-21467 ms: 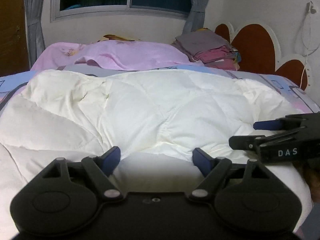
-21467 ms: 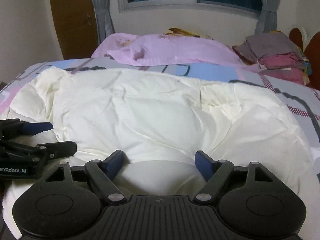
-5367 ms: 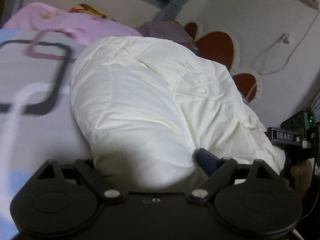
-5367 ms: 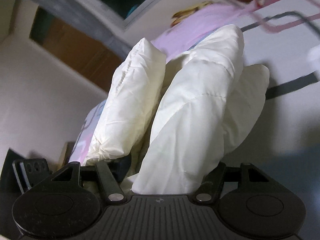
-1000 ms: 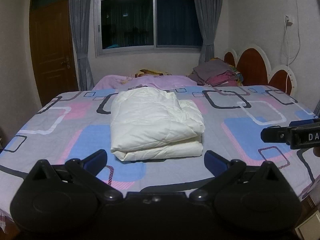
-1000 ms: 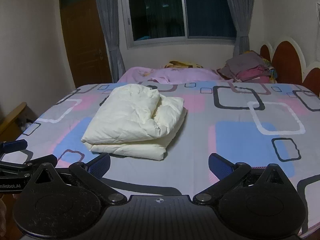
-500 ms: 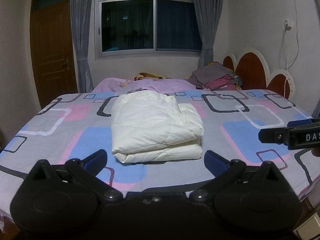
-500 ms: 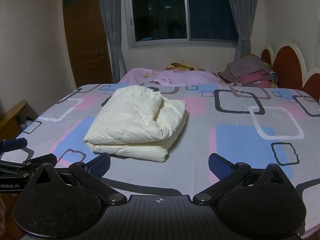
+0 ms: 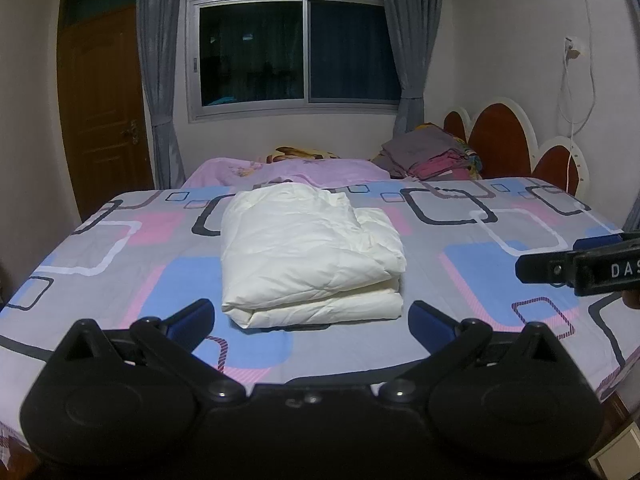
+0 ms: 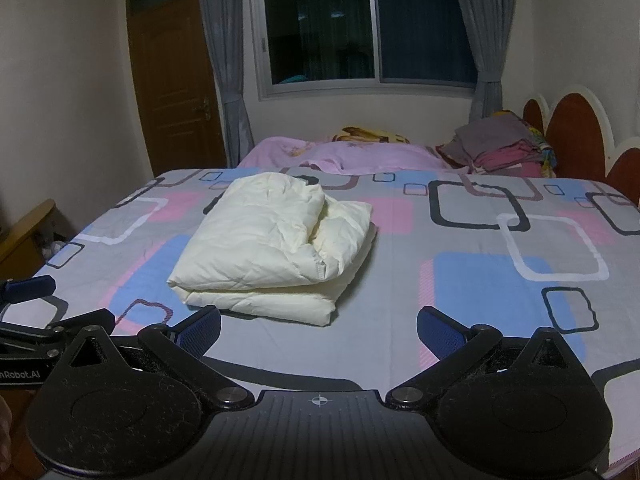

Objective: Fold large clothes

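While we held both grippers back from bed [image 9: 500, 276], cream folded duvet [image 9: 308, 252] lay near bed's middle, toward its foot edge, touching neither gripper. Our left gripper [image 9: 310, 320] was spread wide, empty, short of duvet's near edge. Our right gripper [image 10: 318, 328] was likewise wide apart, empty. Pink blanket [image 10: 344, 156] lay beyond duvet; stacked clothes [image 10: 500, 144] sat beyond duvet, beside headboard [image 9: 500, 144].

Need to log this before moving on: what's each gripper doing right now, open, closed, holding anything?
Left gripper: open, holding nothing.
Right gripper: open, holding nothing.
The folded white garment lies free on the bed.
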`<state>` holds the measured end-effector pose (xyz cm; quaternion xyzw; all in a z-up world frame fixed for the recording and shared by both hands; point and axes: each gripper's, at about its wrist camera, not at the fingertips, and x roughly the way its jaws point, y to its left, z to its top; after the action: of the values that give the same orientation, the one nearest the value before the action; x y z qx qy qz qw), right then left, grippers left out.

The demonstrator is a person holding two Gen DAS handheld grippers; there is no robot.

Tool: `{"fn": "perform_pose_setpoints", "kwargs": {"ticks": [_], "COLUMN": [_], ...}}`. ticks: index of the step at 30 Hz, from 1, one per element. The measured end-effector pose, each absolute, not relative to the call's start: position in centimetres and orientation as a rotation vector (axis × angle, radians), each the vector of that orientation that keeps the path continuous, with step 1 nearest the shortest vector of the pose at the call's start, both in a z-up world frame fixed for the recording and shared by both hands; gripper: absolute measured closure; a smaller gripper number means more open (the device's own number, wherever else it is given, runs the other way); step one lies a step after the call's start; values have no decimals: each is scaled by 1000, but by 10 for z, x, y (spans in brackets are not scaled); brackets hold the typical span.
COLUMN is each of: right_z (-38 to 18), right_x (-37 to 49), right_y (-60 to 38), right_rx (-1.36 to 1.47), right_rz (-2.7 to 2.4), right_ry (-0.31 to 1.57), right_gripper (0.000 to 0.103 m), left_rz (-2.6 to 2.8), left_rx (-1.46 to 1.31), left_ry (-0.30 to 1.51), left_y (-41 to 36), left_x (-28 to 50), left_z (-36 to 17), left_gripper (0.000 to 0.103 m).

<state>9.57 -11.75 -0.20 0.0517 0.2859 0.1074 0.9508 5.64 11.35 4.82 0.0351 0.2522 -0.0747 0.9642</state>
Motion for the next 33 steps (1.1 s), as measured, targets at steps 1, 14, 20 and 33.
{"fn": "perform_pose_setpoints", "kwargs": {"ticks": [1,14,20,33], "right_z": [-2,-2,-3,-3], "right_x": [96,96,97,96], "right_y": [-118,-117,-115,-116], "right_rx": [105,107,108,107], "right_rz": [218,224,226,230], "right_ry": [583,580,583,581], "right_gripper": [0,0,0,0], "left_rz": [-151,-154,-155,-174], "left_rx": [72,75,80,102], "left_ry": [509,507,506,491], "left_y": [113,112,114,119], "left_x": [57,56,56,57], "left_z": [48,48,48,47], "left_gripper": [0,0,0,0]}}
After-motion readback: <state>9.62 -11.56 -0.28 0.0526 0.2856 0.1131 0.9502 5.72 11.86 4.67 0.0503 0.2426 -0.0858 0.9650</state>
